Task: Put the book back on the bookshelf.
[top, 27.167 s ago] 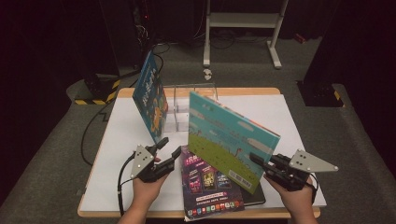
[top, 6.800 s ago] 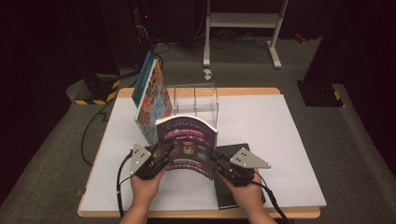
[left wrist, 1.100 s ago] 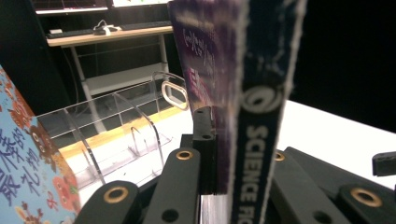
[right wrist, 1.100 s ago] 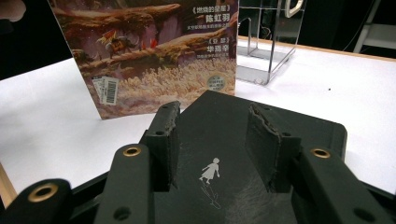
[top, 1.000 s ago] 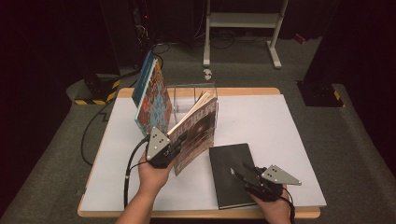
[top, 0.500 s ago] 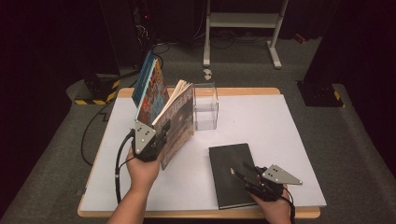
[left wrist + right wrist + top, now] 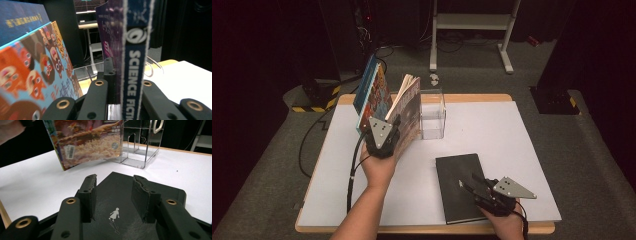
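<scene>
Purple magazine [image 7: 411, 112] clenched upright in left gripper [image 7: 384, 137] jaws; right gripper [image 7: 477, 187] jaws released over black book [image 7: 457, 172]

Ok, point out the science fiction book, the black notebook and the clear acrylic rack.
science fiction book [image 7: 133, 72]: left gripper view, on its spine.
black notebook [image 7: 457, 185]: high view, on its cover.
clear acrylic rack [image 7: 433, 116]: high view, on its front wall.

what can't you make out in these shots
- Left gripper view: the science fiction book in the left hand-held gripper has its spine cut off by the top and bottom edges, so the full title is unreadable.
- Right gripper view: the black book is cut off by the bottom edge.
- High view: cover print on the books leaning by the clear stand is too small to read.
</scene>
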Action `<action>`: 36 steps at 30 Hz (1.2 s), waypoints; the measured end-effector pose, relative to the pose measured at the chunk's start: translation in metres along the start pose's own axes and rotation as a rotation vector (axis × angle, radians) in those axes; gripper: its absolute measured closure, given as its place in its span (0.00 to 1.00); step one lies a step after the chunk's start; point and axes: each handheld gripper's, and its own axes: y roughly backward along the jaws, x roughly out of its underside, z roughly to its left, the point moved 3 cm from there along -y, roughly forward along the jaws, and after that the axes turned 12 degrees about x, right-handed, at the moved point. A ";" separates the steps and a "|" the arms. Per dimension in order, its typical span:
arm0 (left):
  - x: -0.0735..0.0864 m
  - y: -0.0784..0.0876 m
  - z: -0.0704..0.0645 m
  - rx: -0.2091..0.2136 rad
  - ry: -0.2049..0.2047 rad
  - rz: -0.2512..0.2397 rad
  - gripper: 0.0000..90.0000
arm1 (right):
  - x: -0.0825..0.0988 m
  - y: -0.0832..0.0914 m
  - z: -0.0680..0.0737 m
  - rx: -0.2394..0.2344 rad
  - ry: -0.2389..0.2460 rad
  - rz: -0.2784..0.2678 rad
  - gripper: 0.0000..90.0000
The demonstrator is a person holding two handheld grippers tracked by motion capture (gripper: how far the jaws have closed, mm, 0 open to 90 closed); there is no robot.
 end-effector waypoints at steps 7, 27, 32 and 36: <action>-0.002 -0.023 0.009 -0.043 0.006 0.012 0.93 | 0.000 0.000 0.001 -0.005 0.002 0.000 0.61; 0.001 -0.069 0.023 -0.141 0.033 -0.013 0.93 | -0.002 0.003 -0.002 -0.010 -0.016 -0.016 0.61; 0.004 -0.077 0.025 -0.150 0.028 -0.021 0.93 | -0.002 0.002 -0.001 -0.015 -0.015 -0.012 0.61; 0.005 -0.080 0.026 -0.149 0.032 -0.029 0.93 | -0.001 0.002 -0.001 -0.016 -0.014 -0.010 0.61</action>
